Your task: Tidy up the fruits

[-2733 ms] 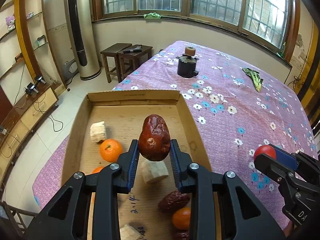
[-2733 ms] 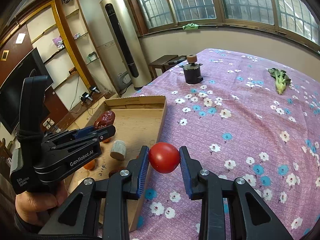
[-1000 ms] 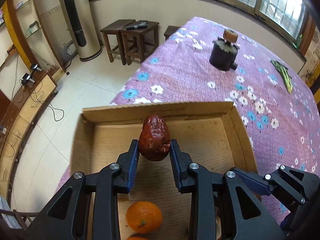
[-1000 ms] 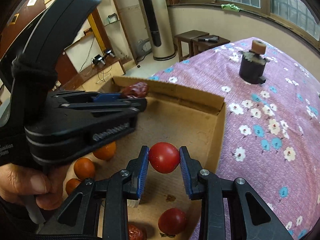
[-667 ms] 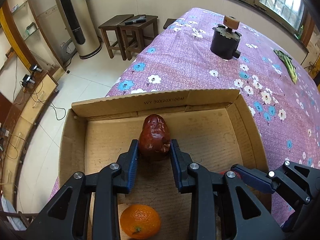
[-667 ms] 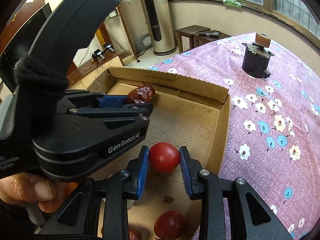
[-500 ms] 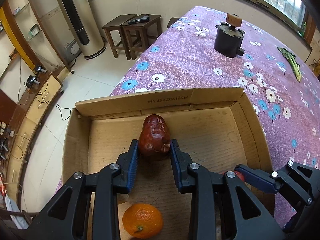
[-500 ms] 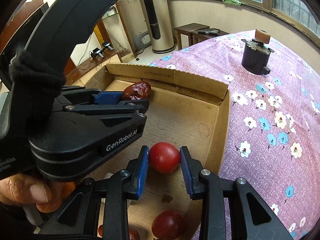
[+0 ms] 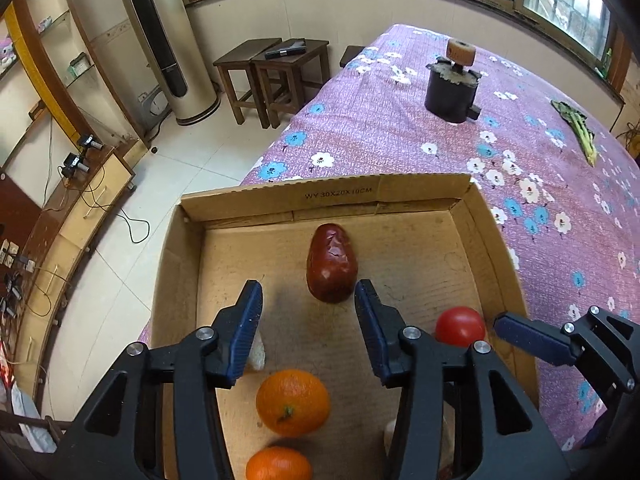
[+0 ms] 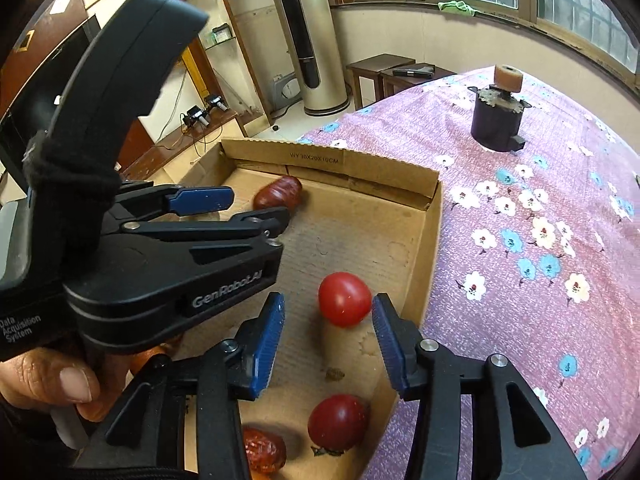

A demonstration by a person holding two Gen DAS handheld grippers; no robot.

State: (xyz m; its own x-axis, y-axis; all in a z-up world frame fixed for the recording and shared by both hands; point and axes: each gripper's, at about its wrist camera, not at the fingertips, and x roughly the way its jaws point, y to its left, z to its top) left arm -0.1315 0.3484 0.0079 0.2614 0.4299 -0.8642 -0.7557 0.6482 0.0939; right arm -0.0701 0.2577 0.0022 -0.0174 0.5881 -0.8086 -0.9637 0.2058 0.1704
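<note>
Both tools, left (image 9: 308,304) and right (image 10: 328,320), just spread, gripping nothing: date (image 9: 331,263), tomato (image 10: 344,299) freed.

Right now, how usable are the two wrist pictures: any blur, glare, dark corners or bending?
Left wrist view: sharp, daylight from the windows, soft shadow under the red date, straight box edges bowed, corners black. Right wrist view: equally sharp, tomato shows a small highlight, the left tongs loom large and hide part of the box.
</note>
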